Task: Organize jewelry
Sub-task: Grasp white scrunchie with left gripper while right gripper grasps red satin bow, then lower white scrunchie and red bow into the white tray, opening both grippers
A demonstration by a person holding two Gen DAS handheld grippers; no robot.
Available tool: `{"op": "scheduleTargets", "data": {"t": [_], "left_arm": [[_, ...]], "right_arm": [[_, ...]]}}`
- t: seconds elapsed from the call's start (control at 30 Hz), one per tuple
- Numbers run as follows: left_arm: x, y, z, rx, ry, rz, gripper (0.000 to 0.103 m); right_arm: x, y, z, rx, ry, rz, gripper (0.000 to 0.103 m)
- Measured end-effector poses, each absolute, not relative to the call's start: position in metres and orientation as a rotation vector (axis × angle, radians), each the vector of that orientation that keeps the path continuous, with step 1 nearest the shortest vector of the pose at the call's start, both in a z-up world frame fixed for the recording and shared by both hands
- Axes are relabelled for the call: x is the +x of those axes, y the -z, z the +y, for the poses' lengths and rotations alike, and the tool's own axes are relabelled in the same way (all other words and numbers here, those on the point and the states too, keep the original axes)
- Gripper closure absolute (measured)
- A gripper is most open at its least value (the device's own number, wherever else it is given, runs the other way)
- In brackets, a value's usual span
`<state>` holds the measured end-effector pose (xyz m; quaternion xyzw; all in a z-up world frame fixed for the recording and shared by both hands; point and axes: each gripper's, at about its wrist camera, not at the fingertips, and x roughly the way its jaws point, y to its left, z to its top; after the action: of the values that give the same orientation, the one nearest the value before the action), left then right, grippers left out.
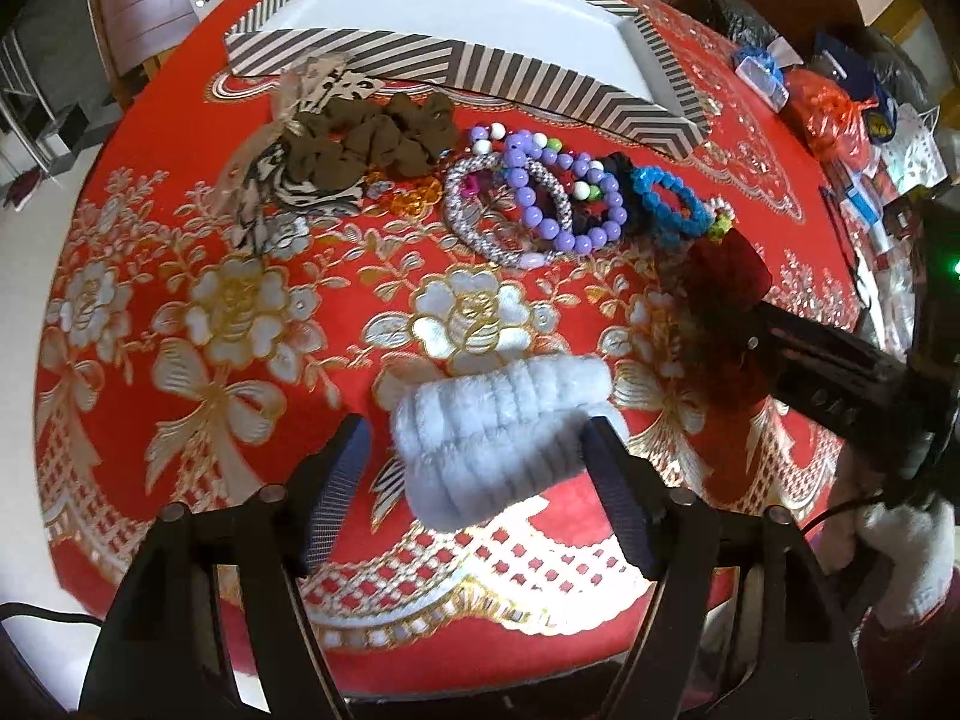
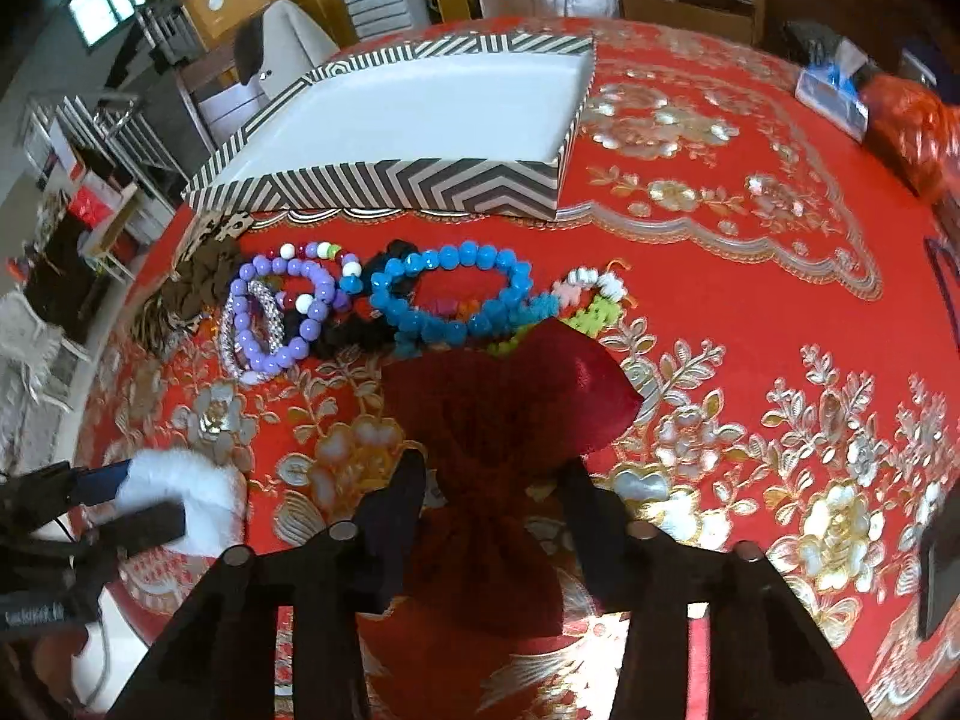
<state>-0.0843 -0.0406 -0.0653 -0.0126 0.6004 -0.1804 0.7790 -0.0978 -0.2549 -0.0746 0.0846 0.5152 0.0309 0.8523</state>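
Centrally, a striped box (image 2: 384,180) sits open and white-floored on the red cloth (image 2: 750,312), and everything else lies on the near side of it. Just in front of the box runs a row of jewelry: a brown scrunchie (image 1: 384,141) at the left end, then a silver bangle (image 1: 480,222) overlapped by a purple bracelet (image 1: 564,192), a black scrunchie (image 2: 342,330), a blue bracelet (image 2: 450,294) and, at the right end, a small green and white piece (image 2: 594,300). Nearer than the row, well apart from the box, a white fluffy band (image 1: 498,420) lies between the fingers of the left gripper (image 1: 480,468); those jaws stand wide, one pad right beside the fur, the other clear of it, so nothing is gripped. To the right of that, also well short of the box, the right gripper (image 2: 492,510) has a dark red bow (image 2: 504,420) between its jaws. Its fingers sit against the bow's gathered middle, though shadow keeps me from telling whether they truly pinch it. One satin lobe of the bow points toward the box.
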Motion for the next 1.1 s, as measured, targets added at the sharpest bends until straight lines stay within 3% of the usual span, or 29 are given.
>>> {"op": "scheduleTargets", "data": {"t": [0.03,0.07,0.13,0.2,0.23,0.43,0.67,0.87,1.1], "left_arm": [[-0.084,0.067,-0.041,-0.027,0.399,1.303,0.05],[-0.083,0.068,-0.044,-0.023,0.399,1.297,0.052],[-0.082,0.066,-0.045,-0.016,0.398,1.273,0.068],[-0.08,0.061,-0.045,-0.011,0.396,1.259,0.078],[-0.079,0.057,-0.045,-0.011,0.396,1.254,0.08],[-0.071,0.023,-0.039,-0.043,0.413,1.191,0.081],[-0.024,-0.017,-0.035,-0.068,0.403,1.101,0.081],[0.051,-0.03,-0.04,-0.066,0.344,1.03,0.081],[0.142,0.006,-0.023,-0.077,0.22,1.1,0.08]], "right_arm": [[-0.099,0.075,-0.26,0.2,-0.077,1.088,0.083],[-0.099,0.075,-0.263,0.217,-0.083,1.091,0.085],[-0.101,0.074,-0.269,0.225,-0.082,1.087,0.086],[-0.103,0.067,-0.273,0.242,-0.094,1.071,0.086],[-0.105,0.061,-0.276,0.248,-0.097,1.057,0.086],[-0.097,0.022,-0.281,0.292,-0.123,0.967,0.086],[-0.03,-0.015,-0.279,0.297,-0.148,0.89,0.086],[0.039,-0.005,-0.278,0.319,-0.129,0.933,0.086],[0.091,0.039,-0.282,0.36,-0.06,1.038,0.086]]}}
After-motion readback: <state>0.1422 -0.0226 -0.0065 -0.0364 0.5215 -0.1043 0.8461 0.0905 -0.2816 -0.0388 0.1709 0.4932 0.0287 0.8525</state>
